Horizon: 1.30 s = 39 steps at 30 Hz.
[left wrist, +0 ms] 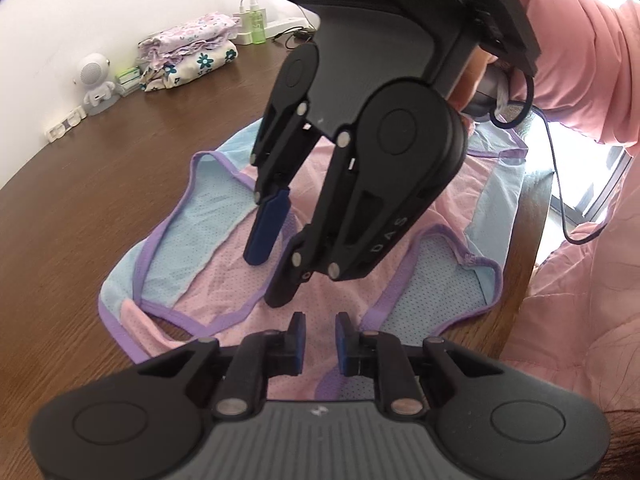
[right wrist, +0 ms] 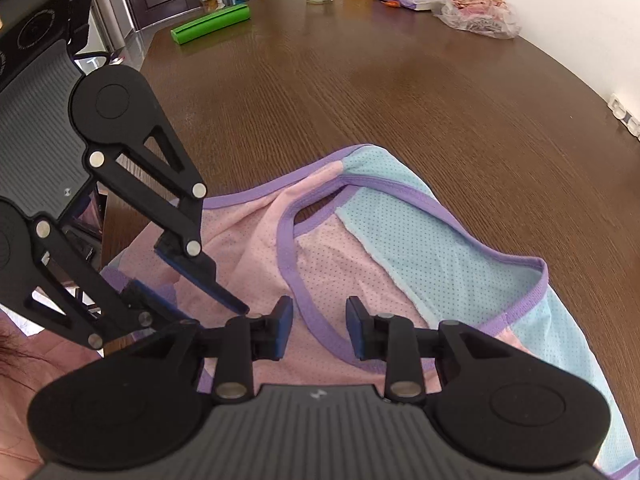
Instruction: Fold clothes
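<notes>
- A pink, pale-blue and purple-trimmed mesh garment (left wrist: 224, 280), sleeveless with wide armholes, lies spread flat on the brown wooden surface (right wrist: 360, 92), its near part reaching the surface edge by the person's pink sleeve (left wrist: 580, 60).
- In the left wrist view its long axis runs away from the camera toward the far window side, with one armhole opening on either side of the pink middle panel.
- The left tongs (left wrist: 321, 342) are spread, nothing between them, low over the near pink panel; a purple-bound edge lies just beside them.
- The right tongs (right wrist: 319, 326) are likewise spread and hold nothing; in the right wrist view a purple-trimmed armhole edge (right wrist: 304, 280) runs right through the gap between the fingers.
- Both tongs hover over the garment's middle, pointing toward each other and close together, so neither arm is clearly nearer; the right one is better lined up with an edge to pinch.
- Whether the cloth already carries a fold cannot be told; it lies layered, pink over blue.
- A stack of folded floral clothes (left wrist: 192, 52) sits well apart by the wall.
</notes>
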{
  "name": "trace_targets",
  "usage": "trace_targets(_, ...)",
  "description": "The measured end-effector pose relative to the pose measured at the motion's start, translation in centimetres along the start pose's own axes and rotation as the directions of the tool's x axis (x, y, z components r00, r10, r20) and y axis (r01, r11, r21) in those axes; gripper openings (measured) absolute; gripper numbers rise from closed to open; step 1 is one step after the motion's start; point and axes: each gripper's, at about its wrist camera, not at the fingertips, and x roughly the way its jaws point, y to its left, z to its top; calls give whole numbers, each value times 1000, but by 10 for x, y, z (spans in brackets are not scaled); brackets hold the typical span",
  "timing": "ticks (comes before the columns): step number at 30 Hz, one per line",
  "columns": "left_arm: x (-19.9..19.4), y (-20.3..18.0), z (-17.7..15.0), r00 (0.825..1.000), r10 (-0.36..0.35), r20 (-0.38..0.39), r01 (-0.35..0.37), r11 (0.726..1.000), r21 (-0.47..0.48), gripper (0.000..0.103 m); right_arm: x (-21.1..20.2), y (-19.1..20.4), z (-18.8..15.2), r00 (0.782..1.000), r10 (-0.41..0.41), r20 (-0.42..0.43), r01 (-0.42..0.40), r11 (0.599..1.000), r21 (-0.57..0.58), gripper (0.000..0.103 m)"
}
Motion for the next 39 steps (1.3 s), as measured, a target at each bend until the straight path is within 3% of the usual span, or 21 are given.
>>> trace_targets(4,5,-6,-3,1000,20,-21,-19,999,26,14,3,12,6,1000,-10,-22,9,998,-58,23)
trace_targets(6,5,-5,-4,1000,19,-15,-18,1000,20,15,3,16,9,999,-12,-34,10,997,-74,8)
trace_targets(11,3,-5,-7,1000,26,-6,-26,1000,17,15,2,13,13,998,-52,-27,51,998,-48,3)
trace_targets(23,-7,1,-14,998,55,5,-55,998,-20,16,7,2,17,991,-136,9,136,991,0,3)
trace_targets(27,-24,16,-15,994,91,59,-85,990,-109,18,-26,-7,10,990,-93,108,82,991,105,9)
trace_targets(30,-24,32,-12,988,141,65,-129,979,-157,19,-57,-18,-3,973,-167,161,140,976,166,16)
trace_targets(34,-9,42,-6,990,136,48,-125,977,-175,19,-68,-34,-26,967,-231,112,202,954,222,16)
trace_targets(39,6,51,-8,990,143,19,-137,971,-195,20,-49,-37,-38,974,-215,67,197,957,215,16)
